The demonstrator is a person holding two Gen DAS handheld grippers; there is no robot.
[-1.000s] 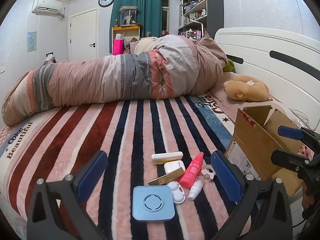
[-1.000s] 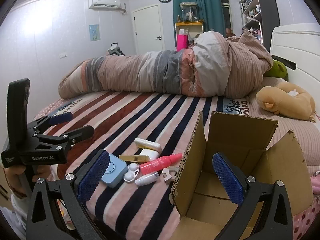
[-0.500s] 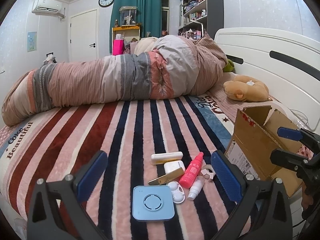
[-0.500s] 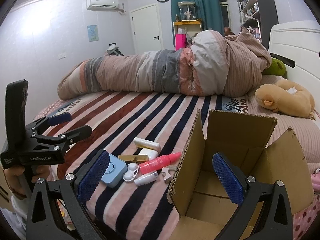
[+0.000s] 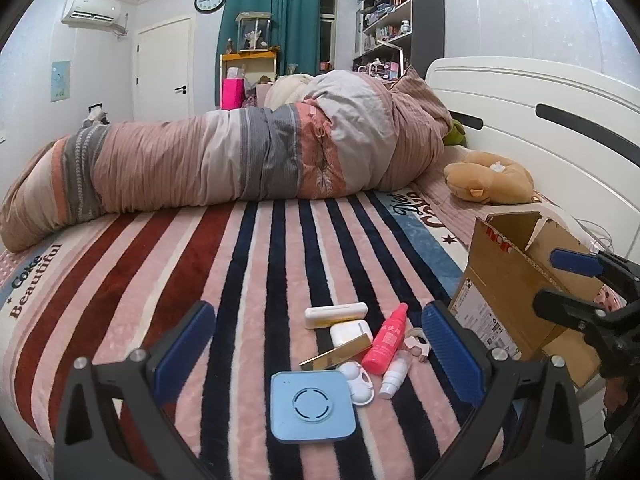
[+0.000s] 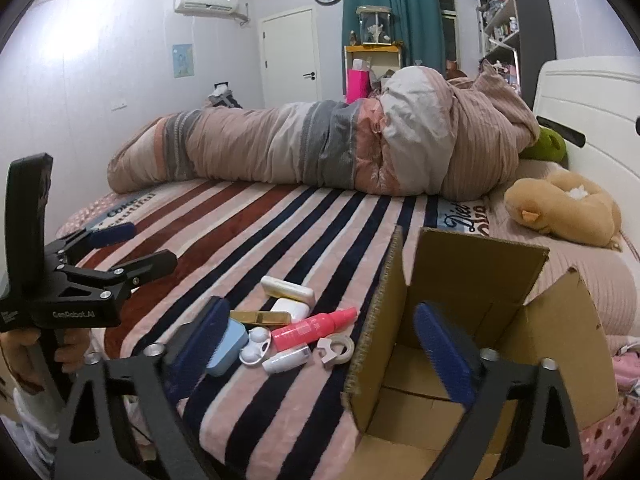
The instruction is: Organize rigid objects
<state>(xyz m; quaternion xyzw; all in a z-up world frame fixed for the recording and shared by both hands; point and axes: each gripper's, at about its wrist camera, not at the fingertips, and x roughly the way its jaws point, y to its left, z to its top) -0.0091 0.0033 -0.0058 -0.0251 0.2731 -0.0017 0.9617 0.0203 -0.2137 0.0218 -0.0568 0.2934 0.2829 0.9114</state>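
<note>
Left fingers [image 5: 318,350] apart, right fingers [image 6: 320,344] apart, just closing on nothing, fuzzy striped blanket [image 5: 248,280], corrugated cardboard box [image 6: 480,280]

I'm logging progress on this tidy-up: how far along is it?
Nothing looks done: what shows of the cardboard box holds nothing. Nothing is in hand: the left gripper is open, and the right gripper has just been closing on nothing. The pink bottle, blue case and other small items remain on the bed.
</note>
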